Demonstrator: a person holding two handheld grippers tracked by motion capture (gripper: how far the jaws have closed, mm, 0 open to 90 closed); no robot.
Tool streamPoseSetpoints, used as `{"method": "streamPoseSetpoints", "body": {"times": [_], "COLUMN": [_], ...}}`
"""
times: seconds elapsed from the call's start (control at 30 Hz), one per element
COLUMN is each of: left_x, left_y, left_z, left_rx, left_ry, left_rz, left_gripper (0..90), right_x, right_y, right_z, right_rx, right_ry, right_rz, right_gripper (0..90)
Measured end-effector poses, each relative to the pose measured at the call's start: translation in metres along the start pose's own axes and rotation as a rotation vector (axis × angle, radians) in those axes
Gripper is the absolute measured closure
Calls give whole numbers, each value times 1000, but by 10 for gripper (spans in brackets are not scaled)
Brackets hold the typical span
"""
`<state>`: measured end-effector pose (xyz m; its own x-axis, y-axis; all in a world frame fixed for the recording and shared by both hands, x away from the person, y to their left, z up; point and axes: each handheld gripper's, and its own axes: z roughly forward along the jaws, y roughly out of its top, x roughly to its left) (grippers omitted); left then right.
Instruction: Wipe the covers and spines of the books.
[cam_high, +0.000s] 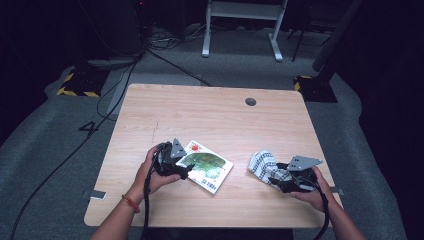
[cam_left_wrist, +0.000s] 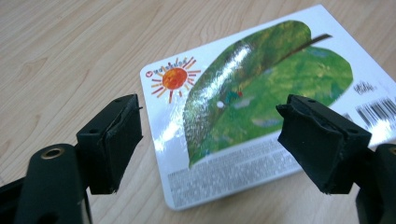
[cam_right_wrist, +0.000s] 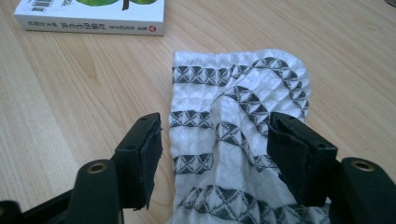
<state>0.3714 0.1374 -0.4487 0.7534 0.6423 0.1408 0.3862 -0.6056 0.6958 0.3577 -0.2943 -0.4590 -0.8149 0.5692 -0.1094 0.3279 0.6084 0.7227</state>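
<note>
Nearest the camera: the person's two forearms come in from the near edge of a pale wooden counter (cam_high: 150, 107), each hand holding a black gripper.
Left gripper (cam_high: 186, 172): sits at the near left of the counter, at the left edge of the book. In the left gripper view its jaws are spread wide, one on each side of the cover, and pinch nothing.
Book (cam_left_wrist: 261, 102): a thin glossy picture book lying flat, back cover up, with a large green leaf, a small orange sun, fine print and a barcode. It lies near the middle of the counter, slightly left.
Right gripper (cam_high: 276, 180): sits at the near right, over the cloth. In the right gripper view its jaws are spread on either side of the cloth and are not closed on it.
Cloth (cam_right_wrist: 233, 135): a white waffle-weave cloth with dark triangle bands, loosely bunched on the counter, well to the right of the book.
Step in hand: both grippers look lined up for a grasp, left on the book, right on the cloth; neither is held yet.
Next move: probably closing the right jaws on a raised fold of cloth. The flat book offers little to pinch except its edge, so the left jaws would need to come in low at it.
</note>
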Motion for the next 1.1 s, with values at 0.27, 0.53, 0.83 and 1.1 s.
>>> {"method": "streamPoseSetpoints", "body": {"times": [0.27, 0.53, 0.83, 1.1], "left_x": [1, 3, 6, 10], "left_y": [-24, -43, -69, -87], "left_z": [-25, -40, -43, -39], "left_rx": [5, 22, 47, 66], "left_ry": [56, 67, 80, 68], "left_rz": [49, 59, 22, 6], "left_gripper": [210, 210, 208, 205], "right_x": [-8, -18, -24, -34], "right_y": [-11, -30, -61, -92], "right_z": [-21, -38, -60, -70], "right_rx": [2, 1, 0, -1], "right_ry": [-47, -98, -155, -209], "right_rz": [28, 73, 135, 227], "right_gripper": [340, 328, 321, 322]}}
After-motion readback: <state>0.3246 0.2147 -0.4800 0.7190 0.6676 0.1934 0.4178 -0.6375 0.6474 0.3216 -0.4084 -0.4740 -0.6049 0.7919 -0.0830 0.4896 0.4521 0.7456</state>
